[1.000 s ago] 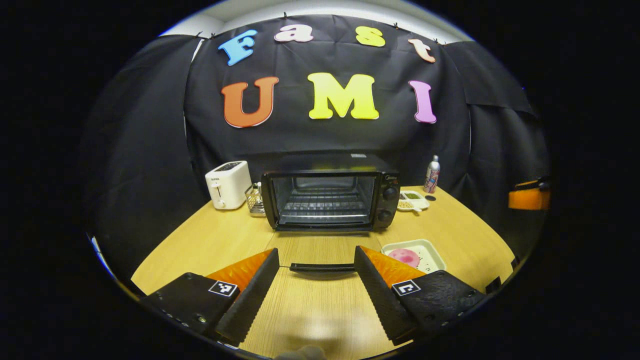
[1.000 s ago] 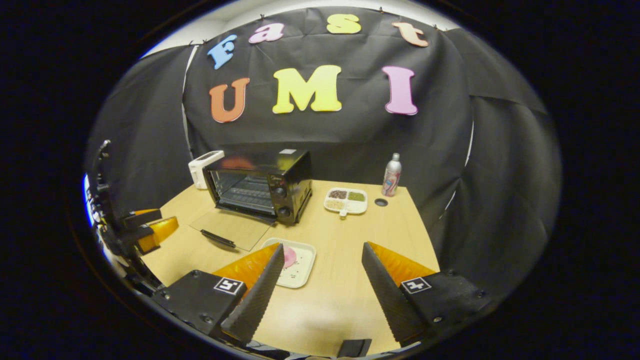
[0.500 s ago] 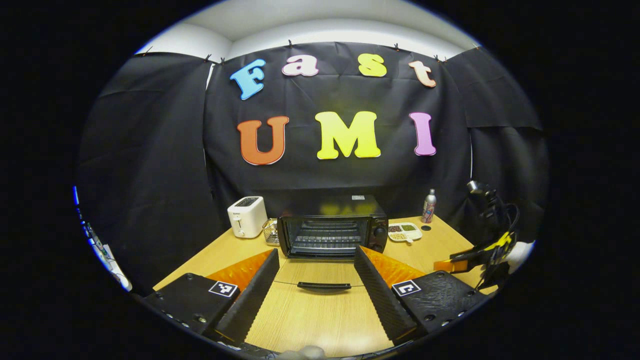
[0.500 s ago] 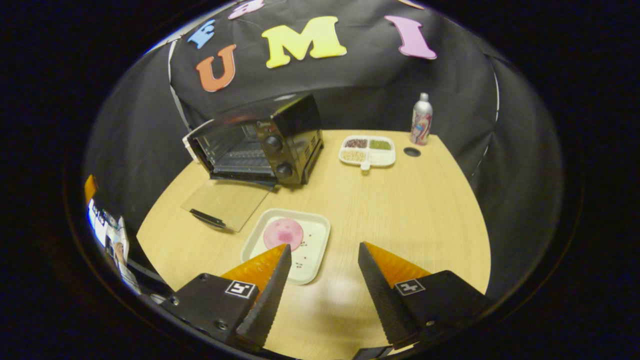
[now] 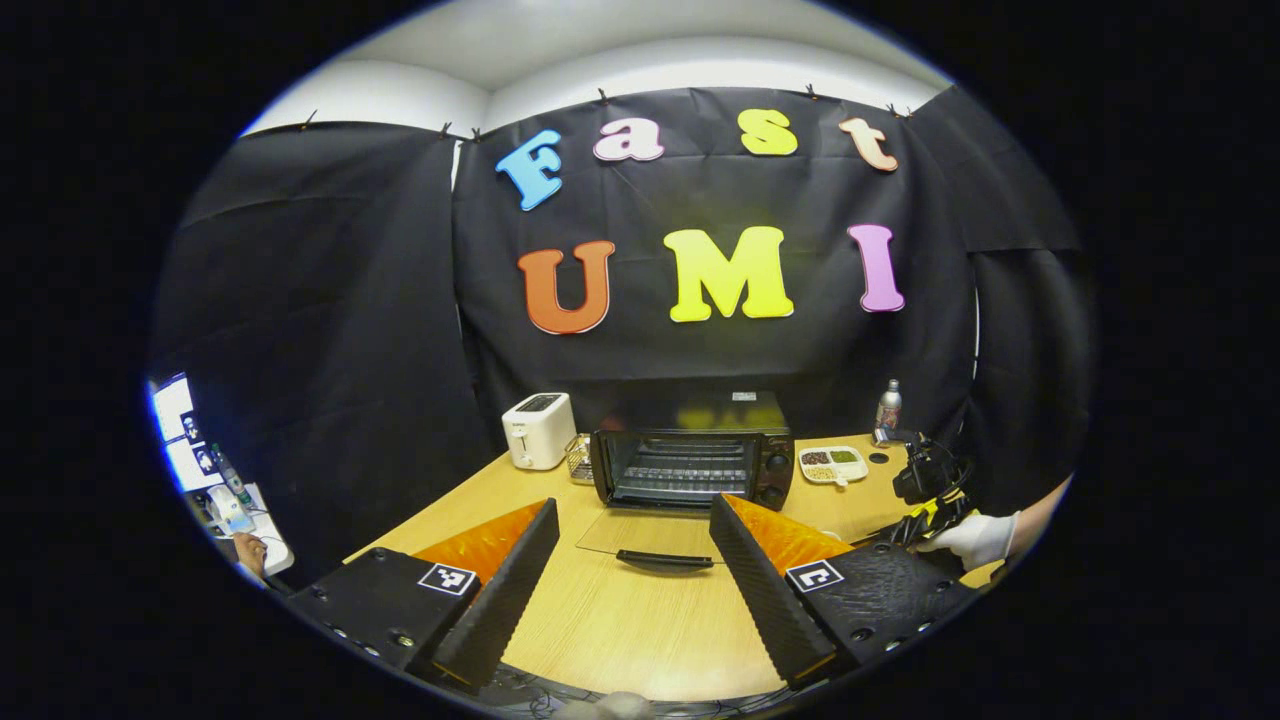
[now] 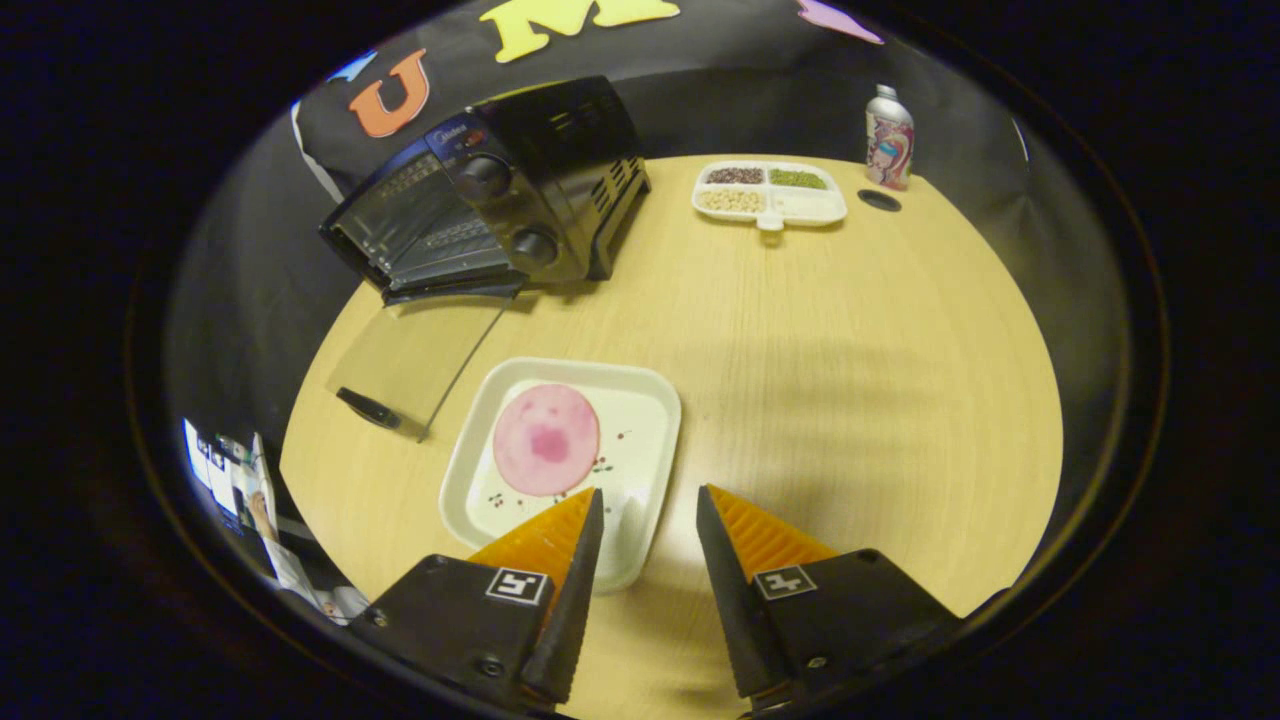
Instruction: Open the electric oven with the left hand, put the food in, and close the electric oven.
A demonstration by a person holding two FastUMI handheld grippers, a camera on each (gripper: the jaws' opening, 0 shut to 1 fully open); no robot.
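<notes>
Right gripper view: right claw [image 6: 648,492] gapes above tray [image 6: 655,400]; left claw [image 5: 634,505] gapes too.

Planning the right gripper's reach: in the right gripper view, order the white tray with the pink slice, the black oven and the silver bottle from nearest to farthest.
1. White square tray holding the pink slice, just ahead of the right gripper.
2. Black electric oven, far left, door open.
3. Silver printed bottle, far right edge.
</notes>
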